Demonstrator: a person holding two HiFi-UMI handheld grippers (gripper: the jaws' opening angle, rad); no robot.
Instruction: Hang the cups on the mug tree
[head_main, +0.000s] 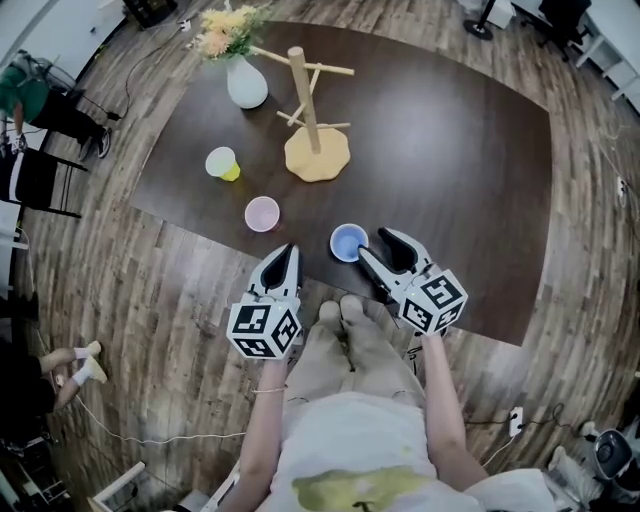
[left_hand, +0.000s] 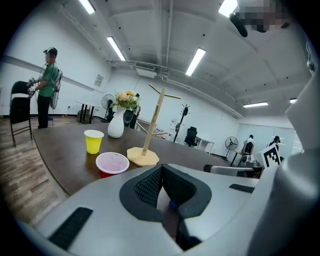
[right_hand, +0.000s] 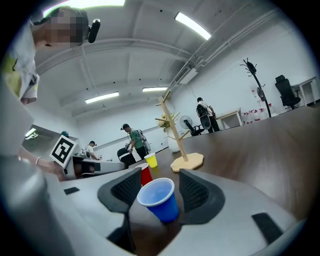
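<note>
The right gripper (head_main: 373, 241) holds its jaws apart around the upright blue cup (right_hand: 159, 199) at the near edge of the table (head_main: 450, 150), with a gap showing beside one pad. The left gripper (head_main: 284, 256) is closed on nothing, and its own body hides most of the table ahead. The red cup (head_main: 262, 213) and yellow cup (head_main: 222, 162) stand left of the mug tree (head_main: 312, 110). In the right gripper view, a pad half covers the red one.

Blue cup (left_hand: 172, 204) mostly hidden behind left tool (left_hand: 162, 165); red cup (right_hand: 145, 175) ~half behind right tool (right_hand: 160, 172).
</note>
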